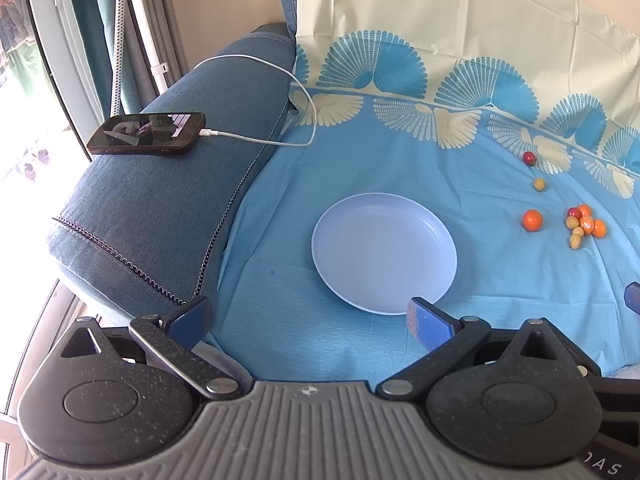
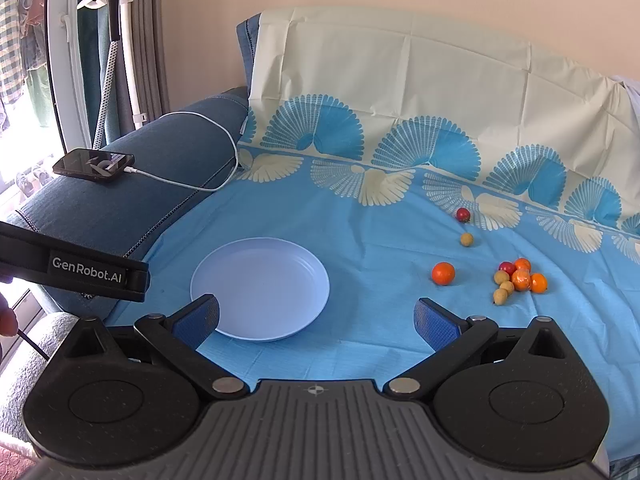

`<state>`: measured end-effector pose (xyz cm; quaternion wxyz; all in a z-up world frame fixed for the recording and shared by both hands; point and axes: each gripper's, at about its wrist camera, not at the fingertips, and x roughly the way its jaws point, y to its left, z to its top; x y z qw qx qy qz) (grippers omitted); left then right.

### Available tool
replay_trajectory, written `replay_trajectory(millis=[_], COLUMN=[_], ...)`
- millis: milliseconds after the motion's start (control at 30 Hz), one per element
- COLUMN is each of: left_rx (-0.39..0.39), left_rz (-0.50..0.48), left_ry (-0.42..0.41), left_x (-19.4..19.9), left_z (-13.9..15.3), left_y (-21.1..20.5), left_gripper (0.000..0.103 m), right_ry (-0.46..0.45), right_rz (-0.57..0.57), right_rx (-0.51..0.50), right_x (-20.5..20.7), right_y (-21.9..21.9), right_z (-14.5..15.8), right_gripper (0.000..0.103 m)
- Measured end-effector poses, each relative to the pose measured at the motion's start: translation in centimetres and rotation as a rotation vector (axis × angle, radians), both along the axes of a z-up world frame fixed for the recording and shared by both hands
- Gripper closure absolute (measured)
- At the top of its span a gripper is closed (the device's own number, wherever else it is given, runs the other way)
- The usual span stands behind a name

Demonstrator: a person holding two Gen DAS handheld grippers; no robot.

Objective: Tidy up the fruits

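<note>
Two grippers hang over a blue cloth spread on a sofa, both with jaws spread wide and nothing between them. Left gripper points down at the cloth just short of the near rim of a pale plate, its right finger overlapping that rim in its own view. Right gripper sits a little further right, its left finger over the plate's near left edge; the left tool's strap crosses the left side of this view. Nothing lies in the plate. To its right, apart from it, lies a lone orange fruit, and further right a touching cluster of fruits, orange, red and tan. Beyond these, a tan fruit and a red fruit lie apart near the cloth's fan pattern. On the sofa arm at left rests a phone with a white cable plugged in.
</note>
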<state>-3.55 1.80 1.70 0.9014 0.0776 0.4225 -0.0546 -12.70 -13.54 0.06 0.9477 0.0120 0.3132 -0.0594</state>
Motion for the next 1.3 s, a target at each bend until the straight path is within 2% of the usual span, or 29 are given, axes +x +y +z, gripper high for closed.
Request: replay_trajectory(millis=[1033, 1300], left_rx=[0.006, 0.016], left_rz=[-0.004, -0.005], left_ry=[0.014, 0.018], left_x=[0.07, 0.15], left_z=[-0.22, -0.32], left_y=[-0.1, -0.31], left_gripper=[0.0, 0.0], right_ry=[-0.027, 0.016], right_rz=[0.004, 0.009], right_rx=[-0.002, 0.009], right_x=[0.08, 0.22], right_y=[-0.22, -0.45], right_z=[-0.11, -0.4], right_gripper=[0.0, 0.0])
